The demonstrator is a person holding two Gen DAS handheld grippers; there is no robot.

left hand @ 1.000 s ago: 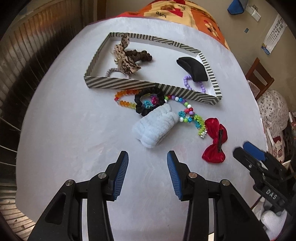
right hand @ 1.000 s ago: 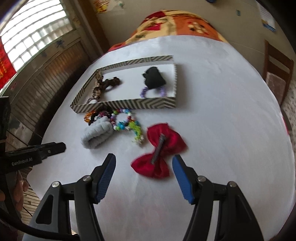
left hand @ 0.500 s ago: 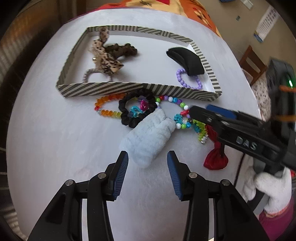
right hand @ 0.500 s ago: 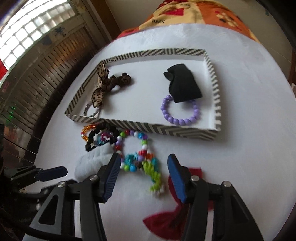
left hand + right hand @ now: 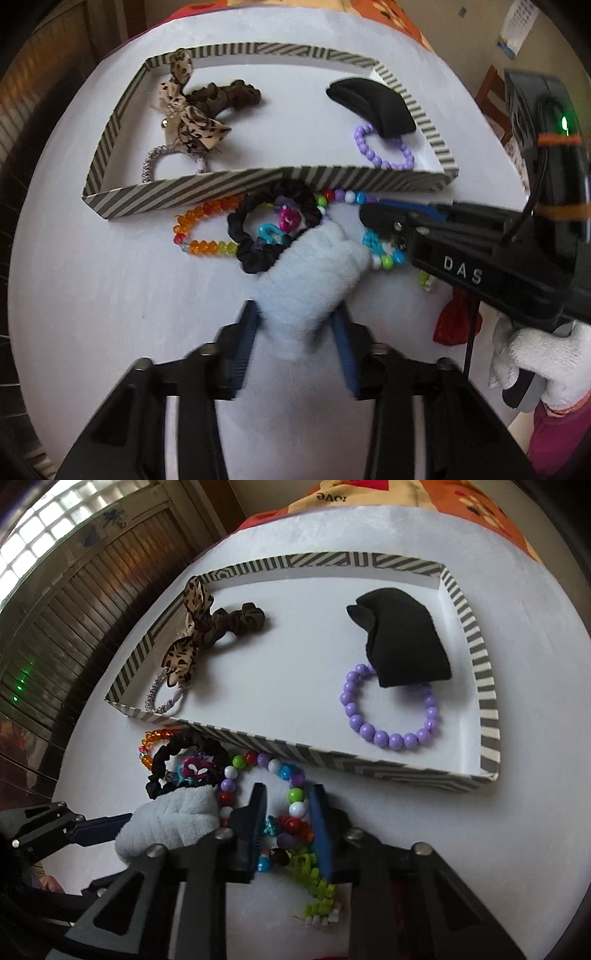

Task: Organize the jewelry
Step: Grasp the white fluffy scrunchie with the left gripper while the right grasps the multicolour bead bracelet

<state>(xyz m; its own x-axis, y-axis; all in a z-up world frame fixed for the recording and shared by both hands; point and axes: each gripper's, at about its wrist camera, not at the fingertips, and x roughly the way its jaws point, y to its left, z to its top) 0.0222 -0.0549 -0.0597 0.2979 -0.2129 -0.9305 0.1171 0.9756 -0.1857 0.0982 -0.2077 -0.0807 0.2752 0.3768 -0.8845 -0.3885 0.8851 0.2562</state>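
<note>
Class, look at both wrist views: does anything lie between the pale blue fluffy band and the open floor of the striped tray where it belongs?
Yes. The black scrunchie, the orange bead bracelet and the tray's near wall lie between the fluffy band and the tray floor. The left gripper is closing around the band, so it must be lifted over them.

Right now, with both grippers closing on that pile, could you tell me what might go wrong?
The multicoloured bead necklace runs under the pale blue fluffy band, so lifting either could drag the other. The black scrunchie touches the band and may snag. The right gripper and left gripper, jaws closing, sit close together and could collide.
</note>
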